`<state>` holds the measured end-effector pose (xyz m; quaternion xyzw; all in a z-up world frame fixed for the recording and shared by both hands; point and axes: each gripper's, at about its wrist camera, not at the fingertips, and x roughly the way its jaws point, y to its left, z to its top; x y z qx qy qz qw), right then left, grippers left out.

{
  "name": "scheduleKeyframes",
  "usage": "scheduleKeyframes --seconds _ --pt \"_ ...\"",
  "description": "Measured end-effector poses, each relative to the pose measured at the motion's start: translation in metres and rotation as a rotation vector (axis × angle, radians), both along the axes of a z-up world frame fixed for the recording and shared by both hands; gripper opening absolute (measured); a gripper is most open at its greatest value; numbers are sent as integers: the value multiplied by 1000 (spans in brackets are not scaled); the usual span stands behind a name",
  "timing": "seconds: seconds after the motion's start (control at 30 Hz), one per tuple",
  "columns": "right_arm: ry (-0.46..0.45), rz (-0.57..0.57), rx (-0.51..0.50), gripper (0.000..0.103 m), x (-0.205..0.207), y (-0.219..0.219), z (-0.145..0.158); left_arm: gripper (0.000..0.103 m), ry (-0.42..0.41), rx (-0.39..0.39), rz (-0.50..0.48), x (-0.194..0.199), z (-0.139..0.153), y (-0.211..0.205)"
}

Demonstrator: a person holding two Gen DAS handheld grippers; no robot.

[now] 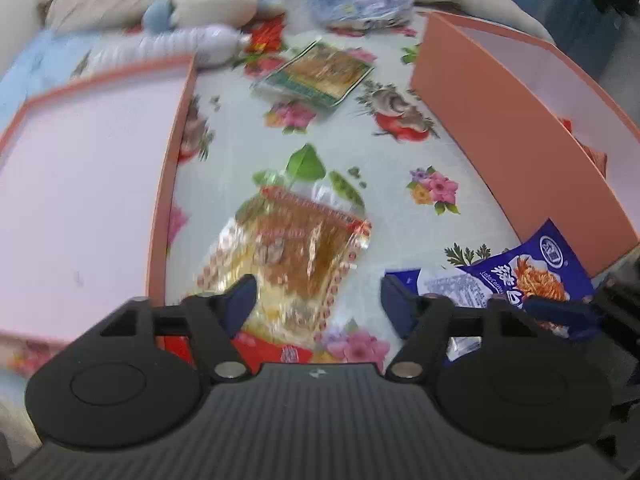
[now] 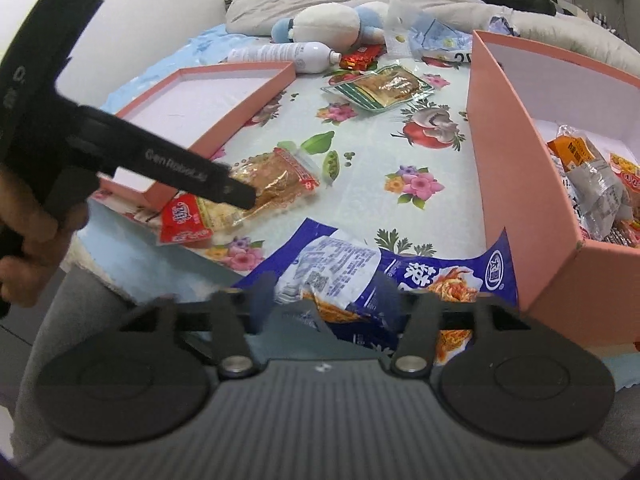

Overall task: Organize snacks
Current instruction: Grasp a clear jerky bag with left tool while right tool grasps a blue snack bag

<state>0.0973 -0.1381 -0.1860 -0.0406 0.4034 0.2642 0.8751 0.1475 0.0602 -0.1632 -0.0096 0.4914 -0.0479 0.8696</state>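
My left gripper [image 1: 316, 300] is open, its fingers wide apart just above a clear gold-and-red snack packet [image 1: 292, 264] on the flowered cloth; the packet also shows in the right wrist view [image 2: 260, 196]. My right gripper [image 2: 324, 304] is open around the near edge of a blue noodle-snack bag [image 2: 400, 276], which also shows at the lower right of the left wrist view [image 1: 516, 276]. A green-edged snack packet [image 1: 320, 74] lies farther back. The deep pink box [image 2: 520, 184] on the right holds several snacks.
A shallow pink lid [image 1: 80, 200] lies on the left. A white bottle [image 2: 288, 54], a plush toy [image 2: 328, 26], a red packet [image 2: 360, 56] and crumpled wrappers [image 1: 360, 4] lie at the back, with bedding beyond. The cloth's front edge is close to both grippers.
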Motion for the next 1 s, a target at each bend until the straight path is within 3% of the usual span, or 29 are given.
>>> scheduleKeyframes --seconds 0.1,0.23,0.37,0.57,0.63,0.7,0.83,0.93,1.0 --pt "-34 42 -88 71 -8 5 1 92 -9 68 -70 12 -2 -10" --pt "-127 148 -254 71 -24 15 4 93 -3 160 -181 33 -12 -20" --pt "-103 154 -266 70 -17 13 0 93 37 171 -249 49 -29 -21" --pt "-106 178 -300 68 -1 14 -11 89 54 106 -211 53 -53 -8" --pt "-68 185 -275 65 8 13 -18 86 27 75 -195 49 -55 -1" --pt "-16 180 -248 50 17 11 -25 80 2 67 -194 45 -54 0" --pt "4 165 -219 48 23 12 -29 70 -27 70 -185 39 -54 -4" --pt "-5 158 -217 41 23 13 -31 63 -42 74 -165 36 -55 -8" --pt "-12 136 -204 31 21 13 -27 55 -47 77 -154 34 -53 -11"
